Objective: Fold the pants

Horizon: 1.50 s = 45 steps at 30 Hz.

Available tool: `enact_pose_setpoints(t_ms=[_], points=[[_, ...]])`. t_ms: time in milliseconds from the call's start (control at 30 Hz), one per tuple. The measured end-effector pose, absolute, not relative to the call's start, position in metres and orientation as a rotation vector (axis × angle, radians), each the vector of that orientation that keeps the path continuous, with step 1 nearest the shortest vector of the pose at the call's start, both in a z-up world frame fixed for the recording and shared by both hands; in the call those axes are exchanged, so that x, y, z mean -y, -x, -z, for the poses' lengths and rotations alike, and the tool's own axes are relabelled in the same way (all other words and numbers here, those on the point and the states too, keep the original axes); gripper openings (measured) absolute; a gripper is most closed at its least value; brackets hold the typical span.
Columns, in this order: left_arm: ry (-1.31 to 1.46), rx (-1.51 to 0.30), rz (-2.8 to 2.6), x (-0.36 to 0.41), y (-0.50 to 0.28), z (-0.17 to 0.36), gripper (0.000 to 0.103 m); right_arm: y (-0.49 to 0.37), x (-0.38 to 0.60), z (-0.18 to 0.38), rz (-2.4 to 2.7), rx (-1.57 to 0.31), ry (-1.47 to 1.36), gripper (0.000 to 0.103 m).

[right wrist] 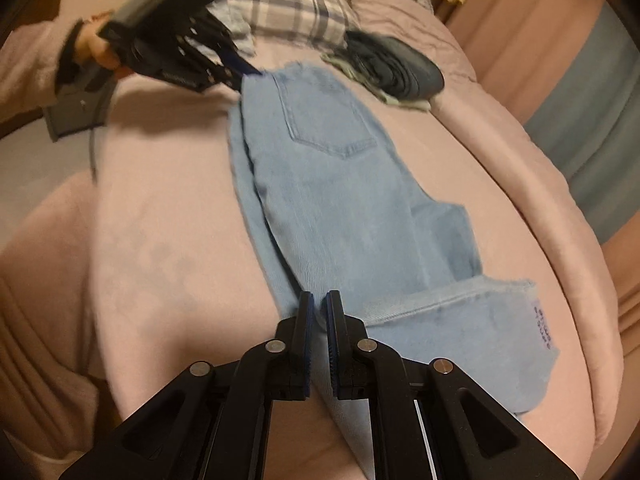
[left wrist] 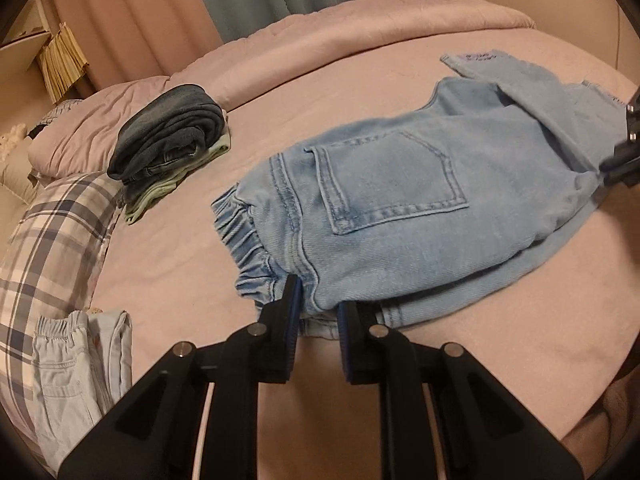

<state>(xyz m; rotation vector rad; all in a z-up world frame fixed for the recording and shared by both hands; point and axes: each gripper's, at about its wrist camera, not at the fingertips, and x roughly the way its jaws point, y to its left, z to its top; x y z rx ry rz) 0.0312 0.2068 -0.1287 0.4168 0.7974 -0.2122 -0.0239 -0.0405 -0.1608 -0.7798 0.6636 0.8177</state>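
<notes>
Light blue jeans (left wrist: 400, 200) lie on the pink bed, folded lengthwise, back pocket up, elastic waistband toward the left. My left gripper (left wrist: 318, 296) is at the waist's near corner, jaws slightly apart with denim between them. In the right wrist view the jeans (right wrist: 340, 192) stretch away from me, and the leg ends are folded over near me. My right gripper (right wrist: 318, 304) is closed on the near edge of the leg fabric. The left gripper (right wrist: 252, 72) shows at the far waist end.
A stack of folded dark jeans on green clothes (left wrist: 168, 144) sits at the back left. A plaid pillow (left wrist: 52, 240) and pale folded pants (left wrist: 76, 364) lie at the left. A rolled pink duvet (left wrist: 360, 36) runs along the far side.
</notes>
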Motion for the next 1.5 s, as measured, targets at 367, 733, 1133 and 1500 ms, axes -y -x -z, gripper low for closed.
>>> enact_pose_setpoints(t_ms=[367,733,1133,1500], points=[[-0.213,-0.811,0.176,-0.218,-0.008,0.116,0.031,0.037,0.047,0.156,-0.858,-0.741,0.563,0.006],[-0.044,-0.778,0.416,-0.106,-0.035,0.109,0.044,-0.013,0.063,0.146,-0.656,-0.797,0.305,0.006],[0.029,-0.883,0.504,-0.054,-0.038,0.156,0.048,-0.023,0.081,0.153,-0.741,-0.929,0.148,0.036],[0.01,-0.808,0.491,-0.05,-0.03,0.161,0.052,-0.187,0.146,0.14,-0.237,-1.024,-0.23,0.047]])
